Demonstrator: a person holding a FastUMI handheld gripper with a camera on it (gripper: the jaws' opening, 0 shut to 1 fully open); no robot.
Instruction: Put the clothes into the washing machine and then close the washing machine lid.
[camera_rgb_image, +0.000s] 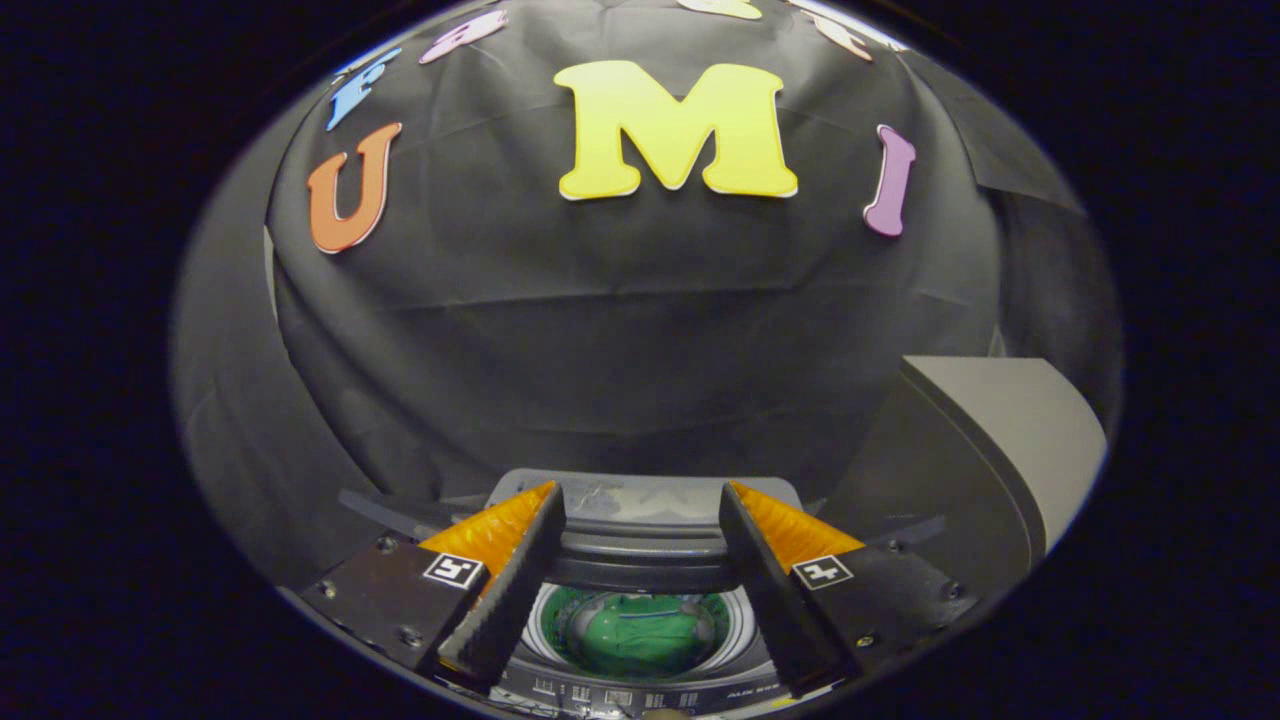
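The claw (640, 520) hangs above a small top-loading washing machine (640, 690), its two fingers spread wide with nothing between them. One finger (505, 590) slants in from the lower left of the frame and the other finger (775, 590) from the lower right, and the open mouth of the machine shows in the gap between them, low in the middle of the frame.

Inside the round drum (745, 625) lies the green clothing (640, 635), bunched at the bottom and ringed by the pale drum wall. It sits below and between the fingers, touching neither. The machine's control strip runs along the near edge at the very bottom of the frame; its markings are too small to make out.

The lid (640, 500) stands raised behind the opening, just beyond the fingertips, its grey face seen past them in the lower middle of the frame. The drum is uncovered.

At the lower right of the frame, beside the machine, rises a large grey box-like block (1010, 430) with a pale slanted top. Black cloth (640, 330) drapes the wall behind, covering the middle and upper parts of the frame.
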